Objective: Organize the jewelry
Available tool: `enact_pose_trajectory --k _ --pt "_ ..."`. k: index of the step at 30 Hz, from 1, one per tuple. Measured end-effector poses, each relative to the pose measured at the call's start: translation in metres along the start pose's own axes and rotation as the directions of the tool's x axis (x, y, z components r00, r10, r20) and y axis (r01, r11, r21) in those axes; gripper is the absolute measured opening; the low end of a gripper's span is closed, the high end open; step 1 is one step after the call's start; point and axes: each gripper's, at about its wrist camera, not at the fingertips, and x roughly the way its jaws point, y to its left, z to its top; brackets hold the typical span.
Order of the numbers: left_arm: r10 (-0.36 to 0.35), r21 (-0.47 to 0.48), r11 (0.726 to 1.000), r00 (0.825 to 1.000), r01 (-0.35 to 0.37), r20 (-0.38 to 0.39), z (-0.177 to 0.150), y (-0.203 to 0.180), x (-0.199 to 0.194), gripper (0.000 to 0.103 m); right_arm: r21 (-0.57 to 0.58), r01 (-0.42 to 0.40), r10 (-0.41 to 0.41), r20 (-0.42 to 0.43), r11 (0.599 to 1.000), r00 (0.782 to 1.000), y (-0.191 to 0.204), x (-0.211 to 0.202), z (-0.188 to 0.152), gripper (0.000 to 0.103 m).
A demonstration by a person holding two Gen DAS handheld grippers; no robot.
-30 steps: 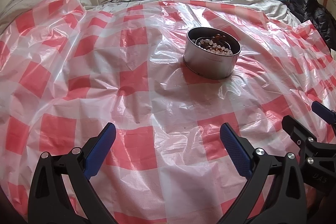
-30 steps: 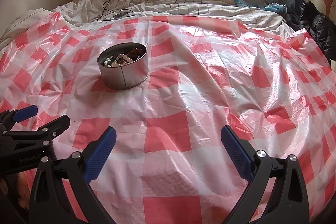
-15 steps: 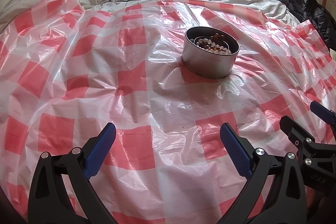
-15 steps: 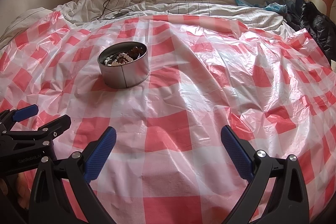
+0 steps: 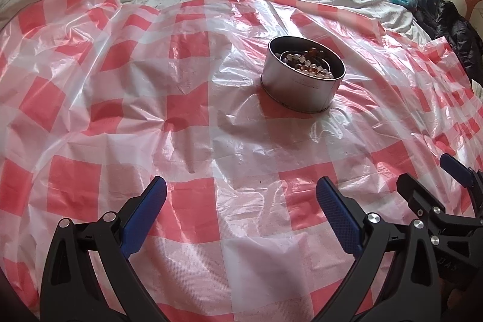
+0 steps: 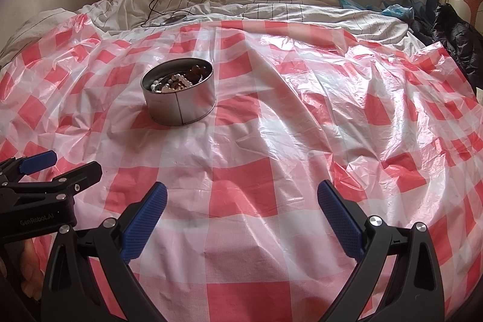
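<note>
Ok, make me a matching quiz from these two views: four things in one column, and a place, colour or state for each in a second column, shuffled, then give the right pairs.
Things:
1. metal tin
2. beads
3. plastic sheet
4. left gripper

Descriptions:
A. red and white checks, wrinkled
B. open, holding nothing
C. round, silver, no lid on, standing on the sheet
D. pale and brown, heaped inside the container

Pairs: 1-C, 2-D, 3-A, 4-B
</note>
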Motion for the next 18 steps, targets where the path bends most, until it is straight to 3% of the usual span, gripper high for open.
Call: enact_pose_trajectory --k 6,9,13,18 --pt "0.051 0.049 0.997 0.996 -0.054 0.069 -0.004 -0.005 -0.011 0.095 0.005 0.0 0.0 0.004 1.0 1.0 0.0 0.0 -0.001 0.095" --pt "0.045 0.064 0.997 0.998 -0.048 0.05 -0.004 -0.008 -0.007 0.095 0.008 -0.001 0.001 0.006 1.0 1.0 -0.002 0.001 -0.001 0.095" --pt "0.091 0.088 0.992 0.995 -0.093 0.028 -0.002 -0.011 -0.002 0.095 0.007 0.0 0.0 0.006 1.0 1.0 -0.002 0.001 -0.002 0.095" --pt "0.077 0.108 0.991 0.997 -0.08 0.025 -0.004 -0.014 -0.002 0.095 0.006 -0.001 0.001 0.005 1.0 1.0 -0.003 0.001 0.0 0.095"
